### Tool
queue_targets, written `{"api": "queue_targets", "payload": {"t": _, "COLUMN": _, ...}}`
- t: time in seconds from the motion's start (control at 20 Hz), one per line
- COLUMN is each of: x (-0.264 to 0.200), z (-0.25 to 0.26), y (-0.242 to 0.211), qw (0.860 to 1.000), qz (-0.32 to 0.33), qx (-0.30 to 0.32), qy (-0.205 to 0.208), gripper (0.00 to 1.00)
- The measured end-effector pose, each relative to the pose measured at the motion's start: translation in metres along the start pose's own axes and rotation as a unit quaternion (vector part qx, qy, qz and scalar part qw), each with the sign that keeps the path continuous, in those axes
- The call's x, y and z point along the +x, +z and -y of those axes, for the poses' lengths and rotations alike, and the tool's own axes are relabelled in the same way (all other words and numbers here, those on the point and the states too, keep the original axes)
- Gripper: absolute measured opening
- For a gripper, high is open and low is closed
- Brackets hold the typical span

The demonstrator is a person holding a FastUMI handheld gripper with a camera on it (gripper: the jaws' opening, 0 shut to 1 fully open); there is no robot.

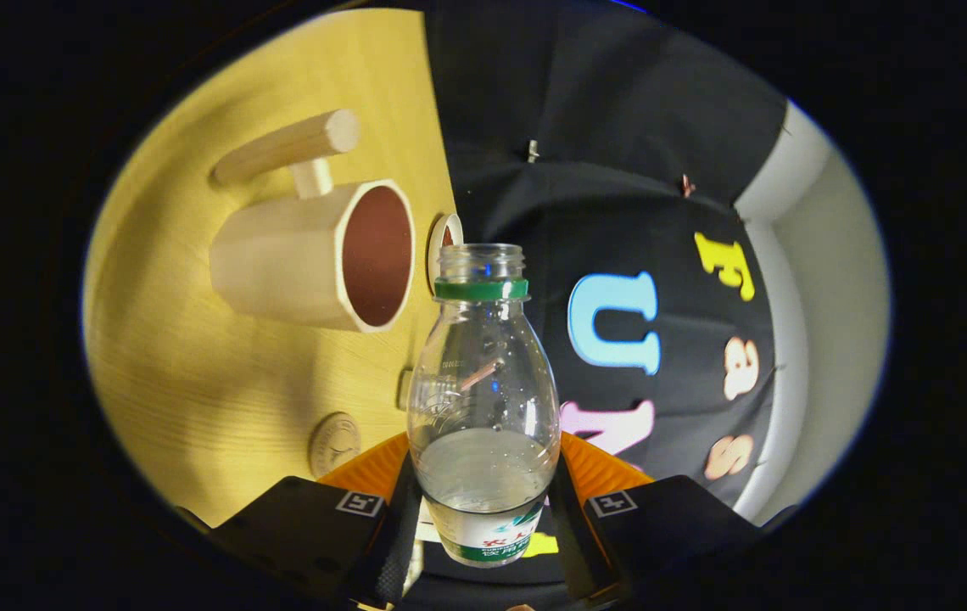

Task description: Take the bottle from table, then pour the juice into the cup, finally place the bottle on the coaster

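A clear plastic bottle (483, 373) with a green neck ring and no cap sits between my two fingers, and my gripper (483, 509) is shut on its lower body. Liquid fills roughly the lower part of the bottle. The whole view is rolled sideways, so the wooden table (195, 382) appears tipped. A pale wooden cup (314, 255) with a dark inside and a dowel-like handle stands on the table beyond and to the left of the bottle mouth. A round wooden coaster (335, 441) lies on the table close to my left finger.
A small pale ring-shaped object (445, 238) stands just behind the bottle mouth, next to the cup. The black booth cloth (619, 170) hangs beyond the table edge, with a light wall (823, 255) behind it.
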State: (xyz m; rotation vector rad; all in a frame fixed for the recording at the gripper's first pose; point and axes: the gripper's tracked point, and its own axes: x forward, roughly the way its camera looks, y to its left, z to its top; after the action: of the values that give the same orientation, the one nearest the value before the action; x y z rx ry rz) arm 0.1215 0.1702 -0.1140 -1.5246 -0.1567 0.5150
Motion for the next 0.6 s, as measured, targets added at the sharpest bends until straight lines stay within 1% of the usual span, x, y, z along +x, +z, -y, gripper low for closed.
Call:
{"api": "queue_targets", "payload": {"t": 0.1, "x": -0.004, "z": 0.007, "y": -0.008, "qw": 0.997, "qz": -0.014, "qx": 0.081, "qy": 0.007, "gripper": 0.72}}
{"api": "queue_targets", "payload": {"t": 0.15, "x": -0.005, "z": 0.010, "y": -0.009, "qw": 0.992, "qz": -0.017, "qx": 0.125, "qy": 0.009, "gripper": 0.72}}
{"api": "queue_targets", "payload": {"t": 0.2, "x": -0.006, "z": 0.010, "y": -0.010, "qw": 0.984, "qz": -0.017, "qx": 0.176, "qy": 0.016, "gripper": 0.72}}
{"api": "queue_targets", "payload": {"t": 0.25, "x": -0.006, "z": 0.011, "y": -0.012, "qw": 0.973, "qz": -0.016, "qx": 0.229, "qy": 0.025, "gripper": 0.72}}
{"api": "queue_targets", "payload": {"t": 0.4, "x": -0.005, "z": 0.013, "y": -0.022, "qw": 0.927, "qz": -0.012, "qx": 0.373, "qy": 0.040, "gripper": 0.72}}
{"api": "queue_targets", "payload": {"t": 0.55, "x": -0.007, "z": 0.004, "y": -0.026, "qw": 0.874, "qz": -0.022, "qx": 0.480, "qy": 0.077, "gripper": 0.74}}
{"api": "queue_targets", "payload": {"t": 0.6, "x": -0.006, "z": 0.008, "y": -0.026, "qw": 0.859, "qz": -0.019, "qx": 0.505, "qy": 0.076, "gripper": 0.74}}
